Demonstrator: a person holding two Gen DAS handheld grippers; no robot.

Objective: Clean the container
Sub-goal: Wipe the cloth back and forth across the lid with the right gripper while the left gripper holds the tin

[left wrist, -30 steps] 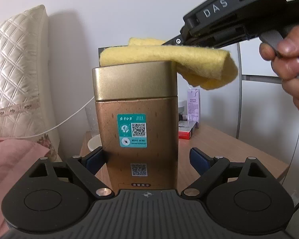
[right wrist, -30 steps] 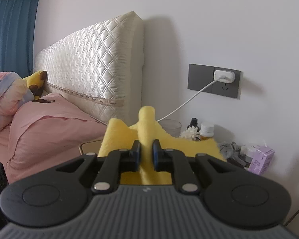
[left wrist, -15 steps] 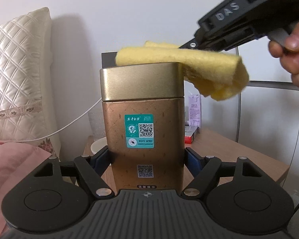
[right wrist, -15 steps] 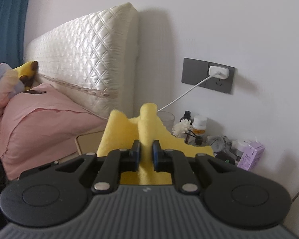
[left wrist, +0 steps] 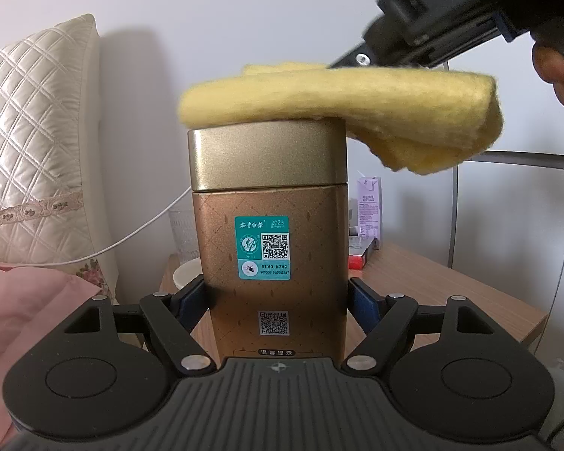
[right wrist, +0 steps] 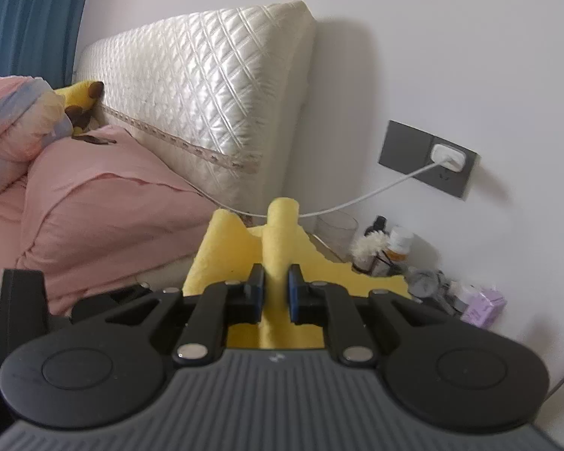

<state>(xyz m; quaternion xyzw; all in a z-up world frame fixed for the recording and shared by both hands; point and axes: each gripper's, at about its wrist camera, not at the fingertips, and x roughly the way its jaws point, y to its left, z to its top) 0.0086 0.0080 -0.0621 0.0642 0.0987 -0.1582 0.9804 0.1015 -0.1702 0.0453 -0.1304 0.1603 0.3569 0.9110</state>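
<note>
A tall bronze tin container (left wrist: 270, 248) with a gold lid and a green label stands upright between the fingers of my left gripper (left wrist: 276, 297), which is shut on its lower body. A folded yellow cloth (left wrist: 334, 105) lies across the lid. My right gripper (right wrist: 275, 293) is shut on that yellow cloth (right wrist: 282, 240) and shows in the left wrist view at upper right, above the tin.
A wooden bedside table (left wrist: 432, 289) lies behind the tin, with a purple carton (left wrist: 368, 210), a glass (left wrist: 182, 233) and a white bowl (left wrist: 186, 274). Small bottles (right wrist: 391, 248) stand by the wall socket (right wrist: 428, 158). A quilted headboard (right wrist: 206, 112) and pink bedding (right wrist: 105, 206) are left.
The right gripper has moved up and to the right, dragging the yellow cloth across the lid. The tin stays gripped and now stands a little further right in the view.
</note>
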